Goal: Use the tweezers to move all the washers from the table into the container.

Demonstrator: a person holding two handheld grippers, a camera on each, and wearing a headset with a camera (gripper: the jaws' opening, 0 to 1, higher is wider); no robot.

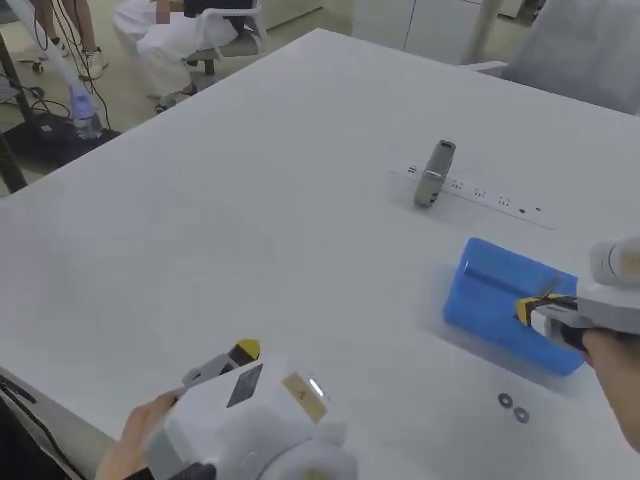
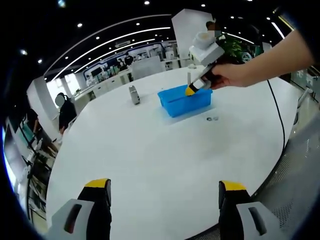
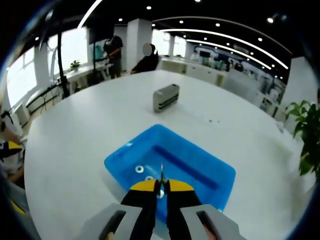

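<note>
A blue container (image 3: 200, 170) lies under my right gripper (image 3: 161, 186), which is shut on thin metal tweezers (image 3: 161, 172) pointing down into it. Two washers (image 3: 138, 169) rest on the container's floor near the tweezers' tips. In the head view the right gripper (image 1: 525, 308) hovers over the container's (image 1: 495, 285) near right side. Two more washers (image 1: 512, 407) lie on the white table just in front of it. My left gripper (image 1: 240, 358) is low at the front left, far from the container. Its jaws stand wide open and empty (image 2: 165, 187).
A grey rectangular device (image 1: 434, 172) sits on a white power strip (image 1: 500, 200) behind the container. The table edge runs close in front of the left gripper. People sit at the far left beyond the table (image 1: 180, 40).
</note>
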